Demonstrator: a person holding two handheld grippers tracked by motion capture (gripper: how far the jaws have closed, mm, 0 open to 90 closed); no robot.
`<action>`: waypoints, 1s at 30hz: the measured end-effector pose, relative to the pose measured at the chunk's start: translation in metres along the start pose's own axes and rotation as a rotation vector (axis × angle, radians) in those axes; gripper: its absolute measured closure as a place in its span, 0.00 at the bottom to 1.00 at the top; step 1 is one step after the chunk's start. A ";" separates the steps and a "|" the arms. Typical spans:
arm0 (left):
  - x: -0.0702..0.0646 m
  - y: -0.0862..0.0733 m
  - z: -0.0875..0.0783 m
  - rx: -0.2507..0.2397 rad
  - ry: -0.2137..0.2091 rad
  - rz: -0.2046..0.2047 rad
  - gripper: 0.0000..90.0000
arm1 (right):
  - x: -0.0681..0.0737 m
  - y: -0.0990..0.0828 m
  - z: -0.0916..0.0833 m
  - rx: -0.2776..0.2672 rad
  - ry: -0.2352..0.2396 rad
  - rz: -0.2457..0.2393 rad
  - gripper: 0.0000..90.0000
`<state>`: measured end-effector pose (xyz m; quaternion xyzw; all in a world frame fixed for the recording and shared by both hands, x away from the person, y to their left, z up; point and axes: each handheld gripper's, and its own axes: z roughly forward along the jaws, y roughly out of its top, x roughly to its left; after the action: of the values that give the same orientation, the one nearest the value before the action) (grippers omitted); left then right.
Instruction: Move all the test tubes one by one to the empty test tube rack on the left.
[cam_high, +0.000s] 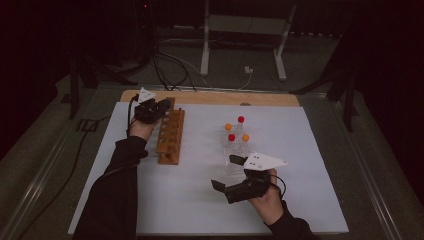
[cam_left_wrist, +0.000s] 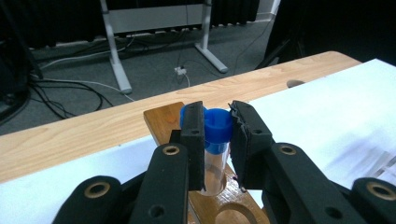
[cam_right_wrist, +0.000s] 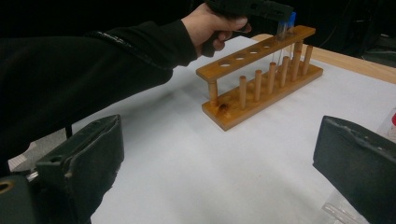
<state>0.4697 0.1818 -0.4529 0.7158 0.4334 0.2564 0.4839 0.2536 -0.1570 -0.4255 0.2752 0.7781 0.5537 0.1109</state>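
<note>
The left gripper (cam_left_wrist: 215, 135) is clamped on a clear tube with a blue cap (cam_left_wrist: 215, 133), its two black jaws pressing the cap from either side. The tube stands upright with its lower end in the end hole of the wooden rack (cam_high: 170, 137), the hole nearest the table's far wooden edge (cam_left_wrist: 93, 130). In the right gripper view the same tube hangs through the rack's top board at the far end, with the other holes along the board open. The rack sits on the left part of the white sheet (cam_high: 200, 200), running lengthwise away from the person.

The right gripper (cam_high: 225, 187) rests low over the near middle of the sheet, jaws spread wide with nothing between them. Just beyond it stands a cluster of clear tubes with red and orange caps (cam_high: 236, 132), well apart from the rack. A broad bare strip of sheet lies between the two.
</note>
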 end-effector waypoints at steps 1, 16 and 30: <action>0.000 -0.001 0.000 0.002 0.000 0.003 0.86 | 0.000 0.000 0.000 0.000 0.000 0.000 0.01; 0.000 -0.007 -0.001 -0.006 0.005 0.013 0.86 | 0.002 0.000 -0.001 0.001 0.004 -0.002 0.02; 0.000 -0.007 -0.003 -0.002 0.001 -0.008 0.85 | 0.002 0.001 -0.002 -0.001 0.001 -0.004 0.01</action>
<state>0.4652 0.1844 -0.4580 0.7135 0.4361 0.2554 0.4853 0.2518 -0.1573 -0.4237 0.2735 0.7784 0.5539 0.1115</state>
